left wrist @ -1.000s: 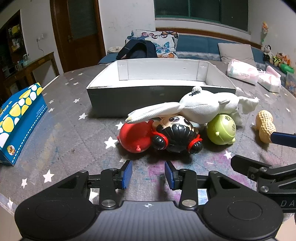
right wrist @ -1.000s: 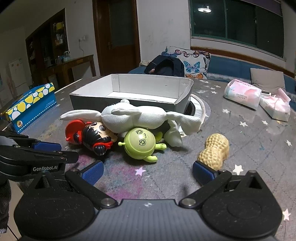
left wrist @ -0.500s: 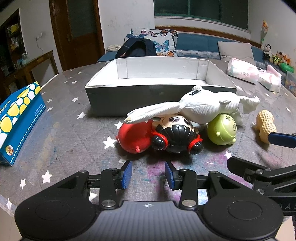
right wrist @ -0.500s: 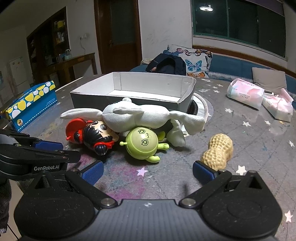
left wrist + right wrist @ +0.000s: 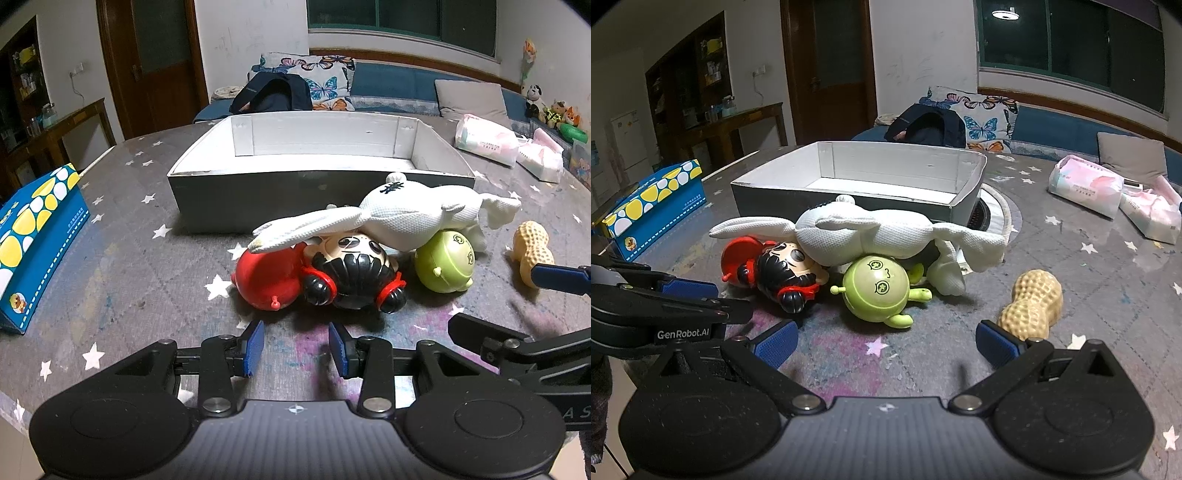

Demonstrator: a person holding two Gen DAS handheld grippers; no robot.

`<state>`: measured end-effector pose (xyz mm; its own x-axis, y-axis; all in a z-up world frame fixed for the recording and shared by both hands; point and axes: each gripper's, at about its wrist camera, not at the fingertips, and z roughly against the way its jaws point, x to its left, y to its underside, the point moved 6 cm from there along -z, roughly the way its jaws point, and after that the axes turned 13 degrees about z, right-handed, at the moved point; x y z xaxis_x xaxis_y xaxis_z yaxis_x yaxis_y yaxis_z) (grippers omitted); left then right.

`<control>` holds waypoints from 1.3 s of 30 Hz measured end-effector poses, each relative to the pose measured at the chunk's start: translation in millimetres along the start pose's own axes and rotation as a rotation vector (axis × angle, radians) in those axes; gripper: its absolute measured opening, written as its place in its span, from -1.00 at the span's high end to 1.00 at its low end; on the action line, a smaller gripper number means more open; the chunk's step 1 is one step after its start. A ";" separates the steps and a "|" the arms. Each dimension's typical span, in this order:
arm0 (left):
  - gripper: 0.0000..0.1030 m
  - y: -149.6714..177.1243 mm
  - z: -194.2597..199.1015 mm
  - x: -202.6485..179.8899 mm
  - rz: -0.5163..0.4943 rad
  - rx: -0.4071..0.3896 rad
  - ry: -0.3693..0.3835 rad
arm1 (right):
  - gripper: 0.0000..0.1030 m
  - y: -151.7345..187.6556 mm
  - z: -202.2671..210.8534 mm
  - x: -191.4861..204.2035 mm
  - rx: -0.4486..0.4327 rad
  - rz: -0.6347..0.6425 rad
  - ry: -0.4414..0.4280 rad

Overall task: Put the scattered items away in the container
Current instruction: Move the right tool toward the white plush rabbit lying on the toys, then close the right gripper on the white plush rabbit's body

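A grey box with a white inside (image 5: 258,199) (image 5: 849,206) stands empty on the table. In front of it lies a heap: a white plush rabbit (image 5: 399,218) (image 5: 871,236) over a red doll with black hair (image 5: 332,273) (image 5: 779,269) and a green round alien toy (image 5: 445,264) (image 5: 875,291). A tan peanut toy (image 5: 532,251) (image 5: 1034,302) lies to the right. My left gripper (image 5: 295,349) is open and empty, just short of the doll. My right gripper (image 5: 886,338) is wide open and empty, facing the green toy, its right pad beside the peanut.
A blue tissue box with yellow and white dots (image 5: 33,229) (image 5: 653,203) sits at the left table edge. Pink-white tissue packs (image 5: 487,144) (image 5: 1086,188) lie at the back right. A round mat (image 5: 1001,214) pokes out from under the box. A sofa stands behind.
Both grippers have crept slightly forward toward the heap. The toys have not moved and neither jaw opening has changed.
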<state>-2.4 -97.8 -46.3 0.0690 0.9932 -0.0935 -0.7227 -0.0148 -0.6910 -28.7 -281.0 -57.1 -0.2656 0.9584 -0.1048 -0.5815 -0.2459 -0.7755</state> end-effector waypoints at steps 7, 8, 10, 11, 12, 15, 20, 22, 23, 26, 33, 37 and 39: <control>0.21 -1.1 -0.8 -0.2 0.000 0.001 0.001 | -1.00 -2.4 -3.2 -1.2 0.001 -0.002 -0.010; 0.21 -1.2 -0.9 -0.2 -0.001 0.002 0.001 | -1.00 -2.8 -3.8 -1.2 0.001 -0.003 -0.011; 0.21 -2.1 -1.3 -0.6 -0.001 0.002 0.001 | -1.00 -3.1 -4.8 -1.3 0.002 -0.004 -0.014; 0.21 -2.9 -1.6 -0.9 -0.001 0.004 0.001 | -1.00 -3.4 -5.3 -1.4 0.002 -0.004 -0.015; 0.21 -3.6 -2.1 -1.4 -0.002 0.006 0.001 | -1.00 -3.7 -5.7 -1.5 0.002 -0.004 -0.016; 0.21 -6.0 -2.6 -2.2 -0.003 0.011 0.004 | -1.00 -5.6 -6.5 -2.2 0.000 -0.004 -0.020; 0.22 -9.0 -2.6 -3.6 -0.004 0.015 0.011 | -1.00 -8.7 -8.6 -2.5 -0.002 -0.002 -0.026; 0.22 -10.7 -2.3 -3.6 -0.002 0.018 0.015 | -1.00 -10.1 -9.5 -2.3 -0.002 0.000 -0.027; 0.22 -11.7 -2.1 -3.6 -0.003 0.018 0.017 | -1.00 -10.8 -9.9 -2.1 -0.003 0.000 -0.028; 0.22 -14.5 -2.0 -3.9 -0.003 0.019 0.020 | -1.00 -13.8 -10.7 -2.2 -0.006 0.000 -0.031; 0.24 -19.6 -0.7 -6.6 -0.008 0.033 0.029 | -1.00 -20.0 -13.0 -4.0 -0.013 0.000 -0.034; 0.24 -22.7 3.3 -7.2 -0.014 0.034 0.036 | -1.00 -23.9 -14.1 -7.8 -0.019 -0.002 -0.039; 0.24 -24.1 7.3 -7.6 -0.017 0.033 0.046 | -1.00 -25.3 -14.3 -8.8 -0.023 -0.004 -0.042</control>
<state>9.5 -104.1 -23.7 0.1125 0.9870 -0.1150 -0.7433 0.0068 -0.6689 -0.6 -281.1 -45.5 -0.2956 0.9523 -0.0757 -0.5652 -0.2382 -0.7898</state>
